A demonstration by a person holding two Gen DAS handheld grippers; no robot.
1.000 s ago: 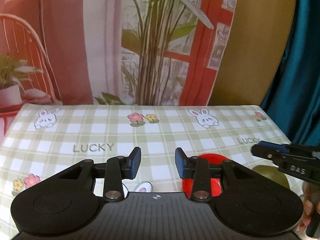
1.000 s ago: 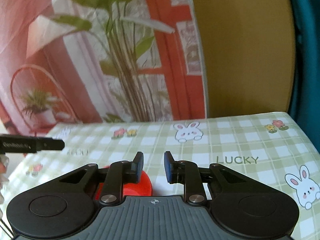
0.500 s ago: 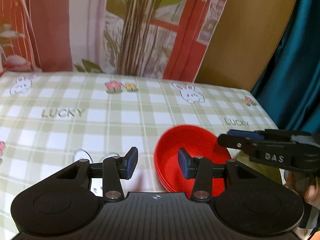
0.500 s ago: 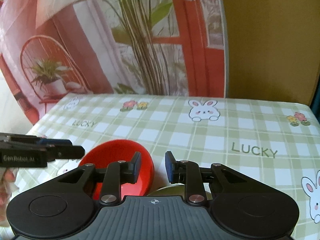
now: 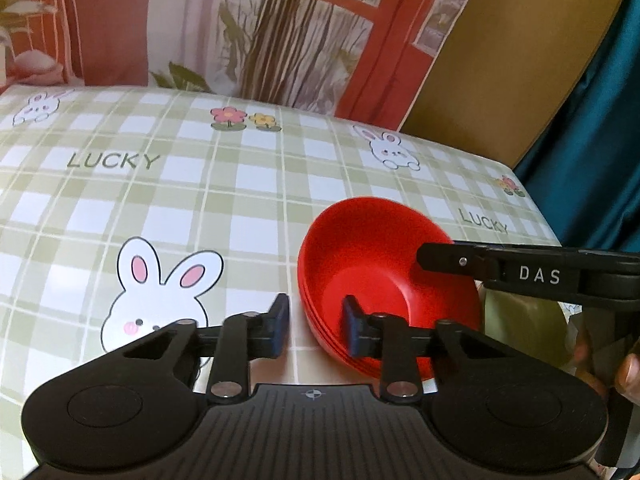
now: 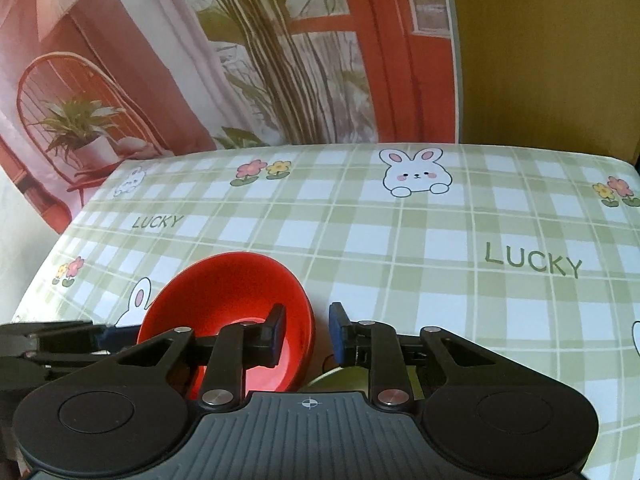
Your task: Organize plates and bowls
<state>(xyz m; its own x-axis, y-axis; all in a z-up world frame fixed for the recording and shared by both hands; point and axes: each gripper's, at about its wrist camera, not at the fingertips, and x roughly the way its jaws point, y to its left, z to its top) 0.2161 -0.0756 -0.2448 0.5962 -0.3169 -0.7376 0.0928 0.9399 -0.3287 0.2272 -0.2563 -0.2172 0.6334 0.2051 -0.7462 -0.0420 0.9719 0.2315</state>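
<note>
So, red bowls (image 5: 372,268), a nested stack going by the rims along the left edge, sit on the checked bunny tablecloth (image 5: 200,200) near its front right corner in the left wrist view. Left gripper (image 5: 314,326) is low over the stack's left rim: jaws apart with the rim between them, one pad outside over the cloth, the other inside the bowl; they have just been closing, and whether the inner pad touches the wall is unclear. Right gripper (image 6: 306,334) straddles the stack's right rim, jaws apart with a gap showing, left pad inside the bowl and right pad outside, not pressing. Green dish (image 5: 524,320) lies just right of the red stack, mostly hidden under the right gripper's arm. Printed plant backdrop (image 6: 260,60) behind the table.
</note>
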